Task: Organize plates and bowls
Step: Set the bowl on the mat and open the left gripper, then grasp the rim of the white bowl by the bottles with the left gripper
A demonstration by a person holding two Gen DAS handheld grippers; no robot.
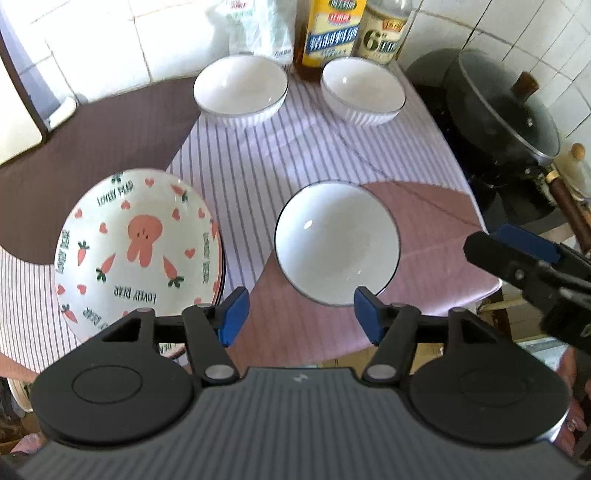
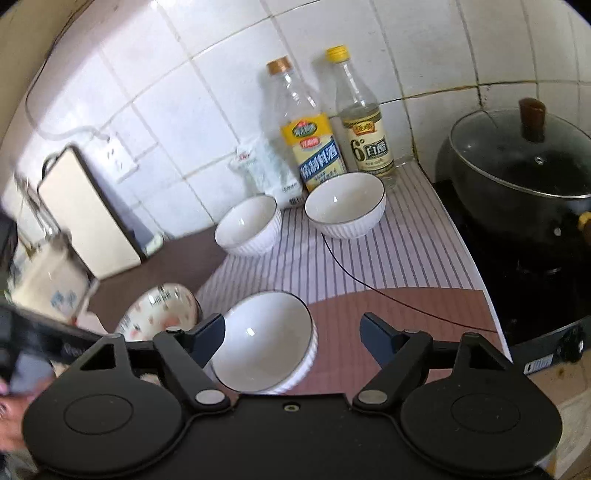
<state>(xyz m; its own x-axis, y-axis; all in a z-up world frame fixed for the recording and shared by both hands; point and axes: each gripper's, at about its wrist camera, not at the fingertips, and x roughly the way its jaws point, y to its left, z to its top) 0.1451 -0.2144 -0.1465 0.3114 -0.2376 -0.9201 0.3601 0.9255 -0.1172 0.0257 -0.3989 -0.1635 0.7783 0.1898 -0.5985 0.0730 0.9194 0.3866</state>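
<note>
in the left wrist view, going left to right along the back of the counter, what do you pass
white bowl on the left → yellow-labelled bottle → clear bottle with the 6 label → black lidded pot. The second white bowl overlaps the bottles, so it is left out.

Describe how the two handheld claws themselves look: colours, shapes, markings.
Both are matte black. The left claw has two angular fingers tipped with bright blue pads, linkage arms on silver pivot pins, two round black discs and a ribbed grey body with a small pale logo. The right claw matches, with darker blue pads and a smooth black body.
</note>
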